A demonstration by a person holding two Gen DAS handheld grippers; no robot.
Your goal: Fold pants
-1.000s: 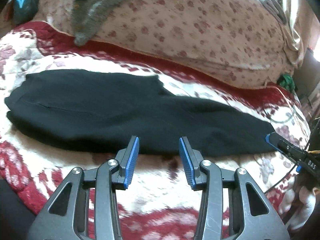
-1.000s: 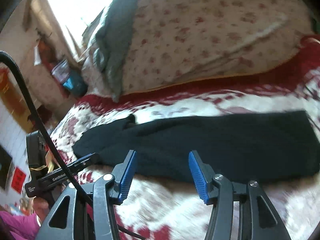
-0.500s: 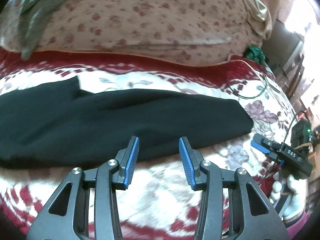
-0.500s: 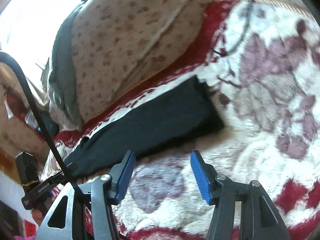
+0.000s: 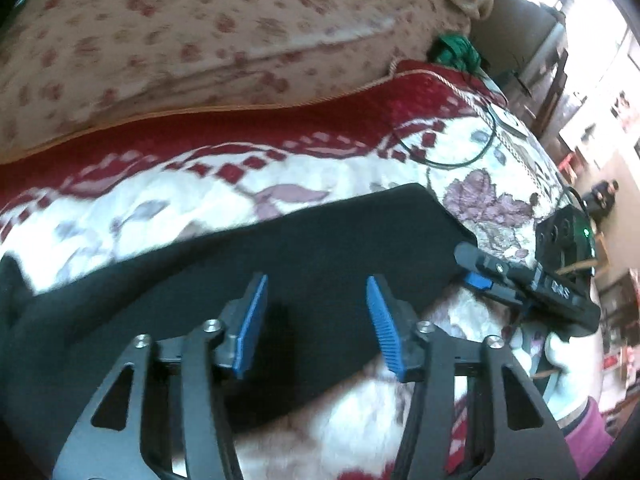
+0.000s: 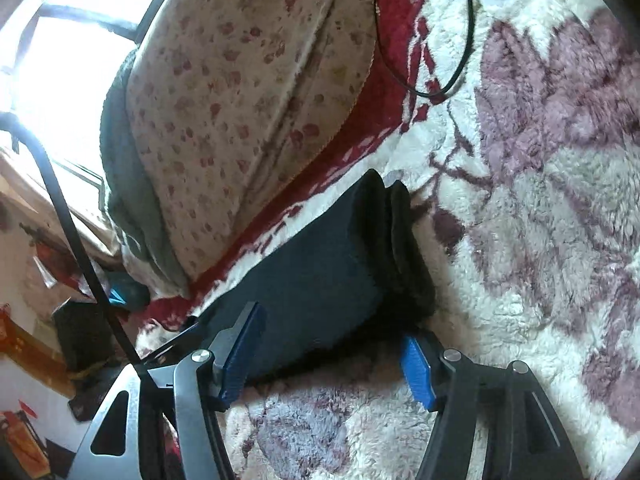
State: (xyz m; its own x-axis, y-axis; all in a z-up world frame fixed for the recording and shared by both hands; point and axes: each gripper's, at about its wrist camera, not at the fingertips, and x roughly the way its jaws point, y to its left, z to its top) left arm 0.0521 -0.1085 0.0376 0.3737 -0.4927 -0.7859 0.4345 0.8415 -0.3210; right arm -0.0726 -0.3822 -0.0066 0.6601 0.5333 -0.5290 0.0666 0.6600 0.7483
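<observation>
Black pants (image 5: pixel 280 264) lie flat lengthwise on a red and white floral blanket, legs stacked. My left gripper (image 5: pixel 316 320) is open, its blue pads just above the near edge of the legs, close to the cuff end. My right gripper (image 6: pixel 332 348) is open and straddles the near corner of the cuffs (image 6: pixel 404 240); the left pad is over the cloth, the right pad beside it. The right gripper also shows in the left wrist view (image 5: pixel 476 276), its tips at the cuff corner.
A large floral pillow (image 5: pixel 200 40) lies along the far side of the bed. A black cable loop (image 6: pixel 448 60) rests on the blanket past the cuffs. A green object (image 5: pixel 456 50) sits at the bed's far corner. Room furniture stands beyond the right edge.
Both grippers have moved right along the pants to the cuff end and come down close to the cloth. Both stay open.
</observation>
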